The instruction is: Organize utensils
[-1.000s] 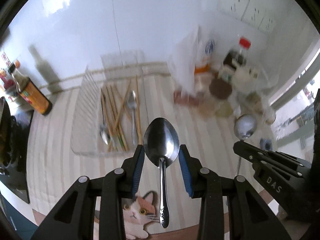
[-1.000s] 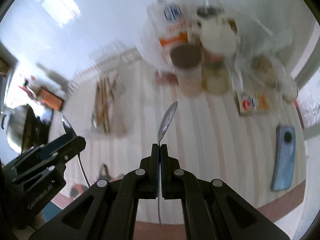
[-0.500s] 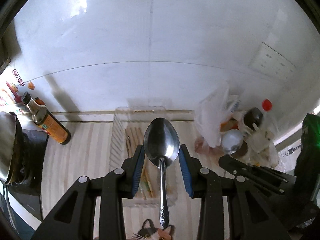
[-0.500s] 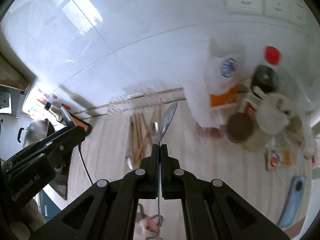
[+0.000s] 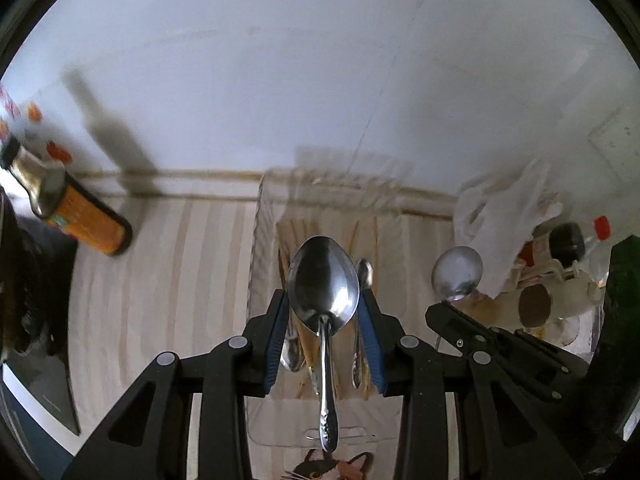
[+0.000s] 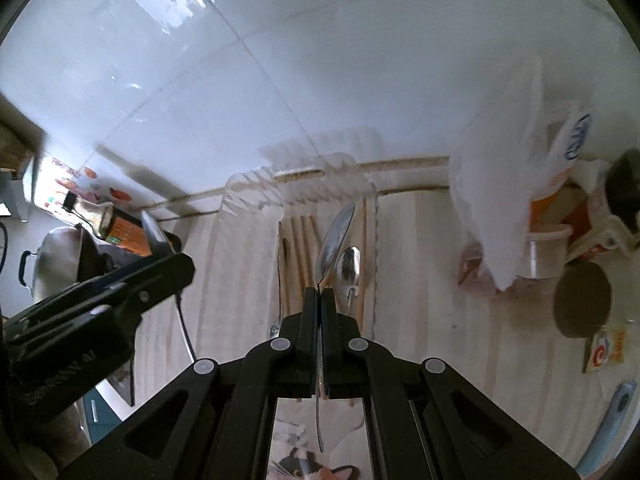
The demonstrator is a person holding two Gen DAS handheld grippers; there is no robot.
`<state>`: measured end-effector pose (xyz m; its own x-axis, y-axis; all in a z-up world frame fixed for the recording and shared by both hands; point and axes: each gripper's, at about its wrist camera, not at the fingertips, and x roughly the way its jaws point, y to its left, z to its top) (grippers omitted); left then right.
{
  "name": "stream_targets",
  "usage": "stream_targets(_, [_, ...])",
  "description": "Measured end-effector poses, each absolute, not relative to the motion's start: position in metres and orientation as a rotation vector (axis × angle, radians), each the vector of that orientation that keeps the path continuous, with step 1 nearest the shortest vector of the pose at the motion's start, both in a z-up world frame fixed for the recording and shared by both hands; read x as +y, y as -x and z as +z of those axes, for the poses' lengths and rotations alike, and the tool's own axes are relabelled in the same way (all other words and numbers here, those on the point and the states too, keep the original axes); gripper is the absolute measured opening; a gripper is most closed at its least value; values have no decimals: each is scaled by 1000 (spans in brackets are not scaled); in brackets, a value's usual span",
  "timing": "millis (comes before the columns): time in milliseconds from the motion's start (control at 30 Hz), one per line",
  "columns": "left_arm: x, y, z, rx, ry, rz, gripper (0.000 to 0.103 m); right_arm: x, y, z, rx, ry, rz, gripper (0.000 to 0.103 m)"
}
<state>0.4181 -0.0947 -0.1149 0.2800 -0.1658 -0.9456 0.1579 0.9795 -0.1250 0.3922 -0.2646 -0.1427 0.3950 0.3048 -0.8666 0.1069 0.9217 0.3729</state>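
My left gripper (image 5: 323, 300) is shut on a steel spoon (image 5: 323, 280), its bowl wedged flat between the blue pads and its handle pointing back toward me. It hangs over a clear plastic tray (image 5: 254, 280) that holds chopsticks (image 5: 298, 232) and a few spoons (image 5: 365, 276). My right gripper (image 6: 319, 292) is shut on a second spoon (image 6: 336, 236), seen edge-on, above the same tray (image 6: 248, 188), where a spoon (image 6: 349, 268) lies beside chopsticks (image 6: 300, 248). Each gripper shows in the other's view: the right gripper (image 5: 480, 344) and the left gripper (image 6: 100, 300).
A soy sauce bottle (image 5: 80, 216) stands left of the tray by the wall, with a stove and pot beyond it. A white plastic bag (image 6: 500, 200), jars (image 6: 582, 300) and bottles crowd the right. A phone (image 6: 616, 412) lies at the far right. A cat-print mat (image 5: 328, 468) lies at the front.
Both grippers have carried their spoons across the counter to the tray, which was off to the left and now lies right under the fingers. The grips are unchanged.
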Motion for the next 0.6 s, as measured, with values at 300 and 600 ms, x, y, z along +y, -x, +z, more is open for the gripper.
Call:
stream_targets(300, [-84, -414, -128, 1291, -21, -163, 48, -253, -401, -176, 1272, -382, 134, 5])
stream_targets(600, [-63, -388, -122, 1237, -49, -89, 59, -258, -377, -163, 1240, -324, 60, 29])
